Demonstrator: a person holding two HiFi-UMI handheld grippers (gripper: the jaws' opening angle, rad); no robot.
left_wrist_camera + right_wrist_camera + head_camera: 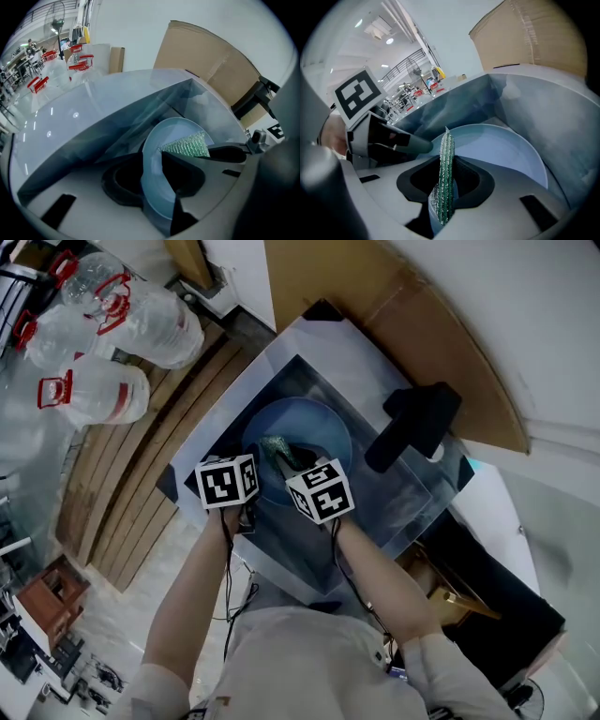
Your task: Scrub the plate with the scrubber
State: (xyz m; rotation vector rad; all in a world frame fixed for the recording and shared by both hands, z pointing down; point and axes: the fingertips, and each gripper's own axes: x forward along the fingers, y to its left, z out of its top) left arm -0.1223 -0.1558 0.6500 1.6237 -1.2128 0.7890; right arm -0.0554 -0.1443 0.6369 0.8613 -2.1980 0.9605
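The plate (323,427), pale blue, lies in the sink (417,498) at the middle of the head view; the sink is set in a pale bench (342,345). The left hand-held gripper (152,179) is clamped on the plate's near rim, one jaw behind it and one on its face; in the left gripper view the plate stands tilted at centre, running up and to the right. The right hand-held gripper (446,183) is closed on the scrubber (446,173), a thin green mesh pad seen edge-on and upright between its jaws; the pad's upper end lies against the plate's face, just left of the plate's centre in the head view. The two grippers sit close together at the plate's lower edge, their marker cubes nearly touching. A black tap (412,427) reaches over the sink's right side; clear water jugs (103,390) with red handles stand at the upper left; a sheet of cardboard (375,306) leans along the upper right.
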